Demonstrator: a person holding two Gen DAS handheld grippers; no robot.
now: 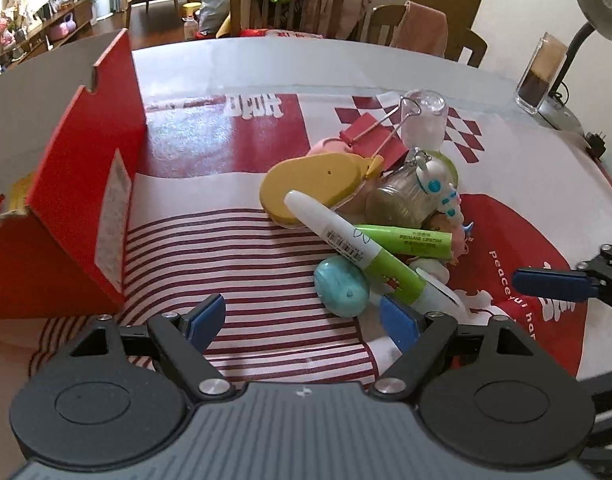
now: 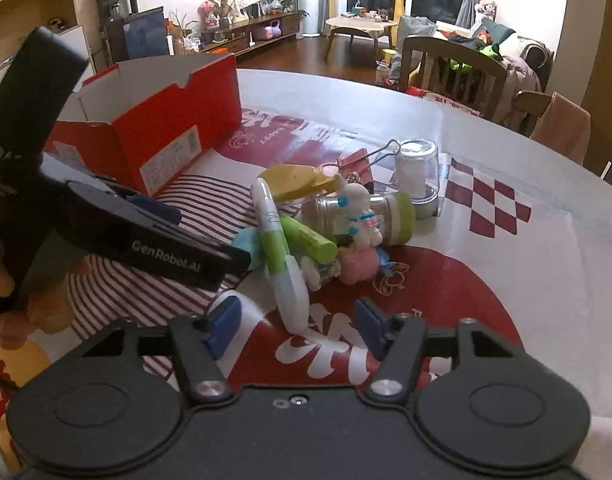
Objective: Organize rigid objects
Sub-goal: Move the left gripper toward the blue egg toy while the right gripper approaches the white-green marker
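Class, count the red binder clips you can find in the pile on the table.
1. A red binder clip lies at the pile's far side, behind the yellow case, beside the clear cup. Others may hide underneath.

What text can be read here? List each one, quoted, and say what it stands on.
"GenRobot.AI": on the side of the left gripper's finger.
"SQUALANE LIPSTICK": on the green tube, only roughly legible.
"peaceful ha...": on the printed tablecloth, cut off by the view's edge.
"happy": on the tablecloth near the red box, upside down.
Too small or blurred: the barcode on the green-and-white marker, the white labels on the red box, the large white characters on the tablecloth.
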